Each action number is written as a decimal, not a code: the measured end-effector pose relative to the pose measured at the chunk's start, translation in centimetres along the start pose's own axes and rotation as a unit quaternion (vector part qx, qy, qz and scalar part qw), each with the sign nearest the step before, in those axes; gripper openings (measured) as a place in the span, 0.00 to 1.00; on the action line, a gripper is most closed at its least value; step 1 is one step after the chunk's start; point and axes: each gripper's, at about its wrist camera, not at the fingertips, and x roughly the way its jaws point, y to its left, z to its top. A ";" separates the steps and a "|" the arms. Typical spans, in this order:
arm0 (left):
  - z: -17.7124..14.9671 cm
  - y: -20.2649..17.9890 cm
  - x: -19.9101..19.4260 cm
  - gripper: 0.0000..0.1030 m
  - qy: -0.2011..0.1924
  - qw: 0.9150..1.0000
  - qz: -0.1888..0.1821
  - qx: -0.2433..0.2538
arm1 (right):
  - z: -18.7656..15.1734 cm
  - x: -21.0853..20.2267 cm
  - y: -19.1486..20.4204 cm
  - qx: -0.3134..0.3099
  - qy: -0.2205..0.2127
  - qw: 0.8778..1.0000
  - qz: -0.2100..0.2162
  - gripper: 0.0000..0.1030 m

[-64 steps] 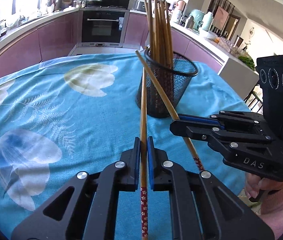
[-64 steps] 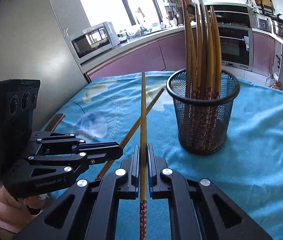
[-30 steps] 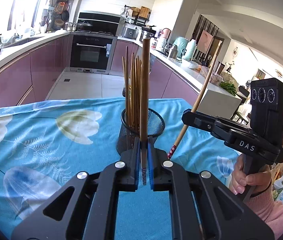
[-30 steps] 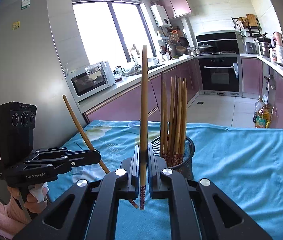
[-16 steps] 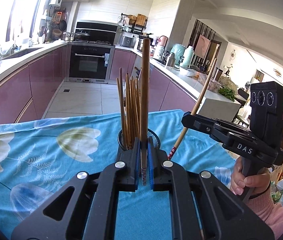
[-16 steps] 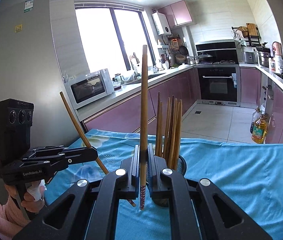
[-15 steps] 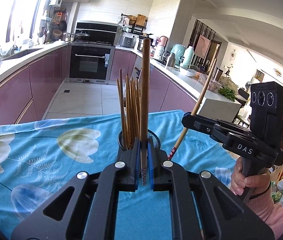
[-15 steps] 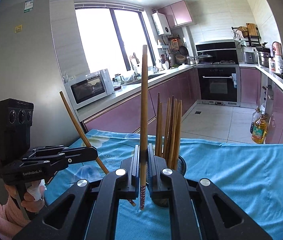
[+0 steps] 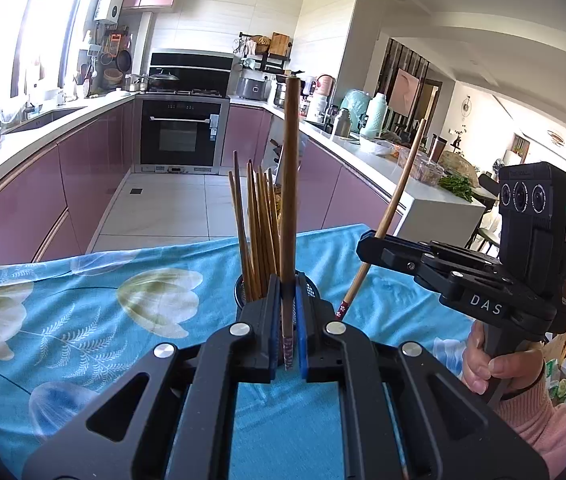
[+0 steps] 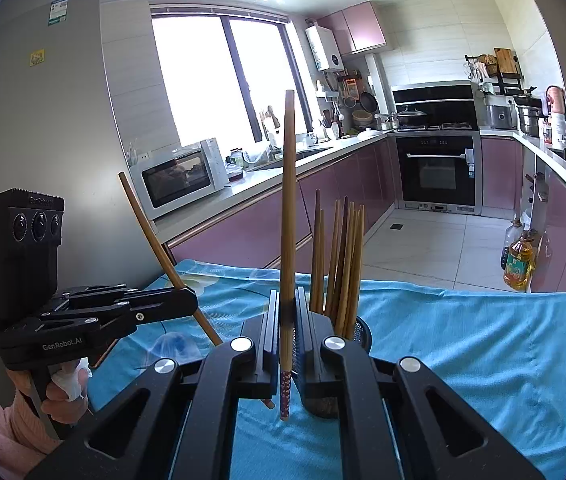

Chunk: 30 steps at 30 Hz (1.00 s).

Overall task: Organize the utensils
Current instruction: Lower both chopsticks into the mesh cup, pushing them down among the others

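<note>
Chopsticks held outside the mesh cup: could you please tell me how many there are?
2. One chopstick is clamped in the left tongs, the other chopstick in the right tongs; more stand in the mesh cup.

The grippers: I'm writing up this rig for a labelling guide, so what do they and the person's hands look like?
Both grippers are matte black, angular, with silver screws and blue-lined fingers. The right gripper reads "DAS" in white; the left gripper reads "GenRobot.AI". Each carries a black box with three round lenses. No cables show. The right hand and left hand are bare, with pink knitted sleeves.
</note>
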 end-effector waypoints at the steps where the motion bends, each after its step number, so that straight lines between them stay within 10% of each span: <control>1: 0.0 0.0 0.0 0.07 -0.001 1.000 0.001 0.001 | 0.1 0.0 0.0 0.000 -0.001 1.000 -0.001 0.06; 30: 0.7 -0.8 -0.8 0.07 -0.013 1.000 0.005 0.015 | 0.9 -0.2 -0.3 -0.008 -0.010 1.000 -0.002 0.06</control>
